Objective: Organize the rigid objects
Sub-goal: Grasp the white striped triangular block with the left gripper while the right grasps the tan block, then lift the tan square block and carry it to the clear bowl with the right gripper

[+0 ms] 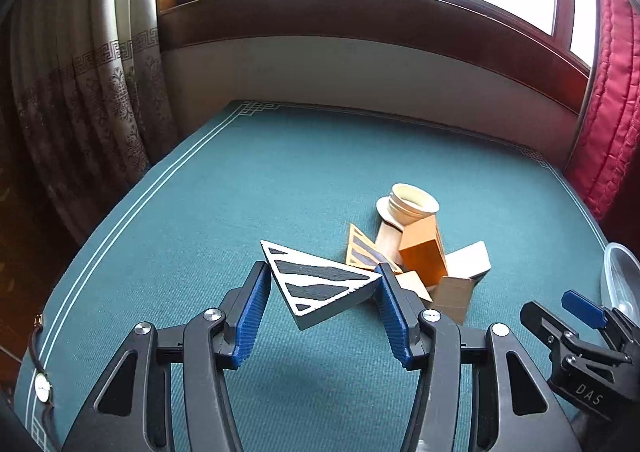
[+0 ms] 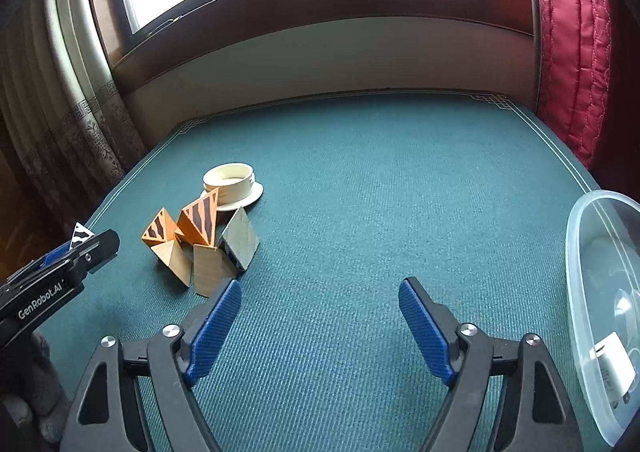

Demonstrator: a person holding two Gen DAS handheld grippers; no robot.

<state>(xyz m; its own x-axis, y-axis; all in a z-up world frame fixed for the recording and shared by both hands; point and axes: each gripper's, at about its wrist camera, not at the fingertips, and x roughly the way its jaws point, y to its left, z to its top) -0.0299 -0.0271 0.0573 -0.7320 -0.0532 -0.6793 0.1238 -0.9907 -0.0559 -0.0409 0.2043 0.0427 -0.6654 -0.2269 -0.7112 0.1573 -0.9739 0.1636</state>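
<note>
My left gripper [image 1: 322, 272] is shut on a white triangular block with black stripes [image 1: 320, 284], held just above the green table [image 1: 248, 188]. Its tip shows in the right wrist view [image 2: 82, 233]. Right of it lies a pile of wooden blocks: an orange block [image 1: 424, 248], an orange striped triangle [image 1: 362, 250], plain wood pieces [image 1: 454, 294] and a cream ring-shaped piece [image 1: 412, 202]. The pile also shows in the right wrist view [image 2: 200, 240]. My right gripper [image 2: 320, 292] is open and empty over bare table, right of the pile.
A clear plastic container [image 2: 600, 292] with a small white item inside [image 2: 614, 366] sits at the table's right edge. Curtains hang at the left [image 1: 80, 112], a red quilted cloth [image 2: 572, 44] at the right, a windowsill wall behind.
</note>
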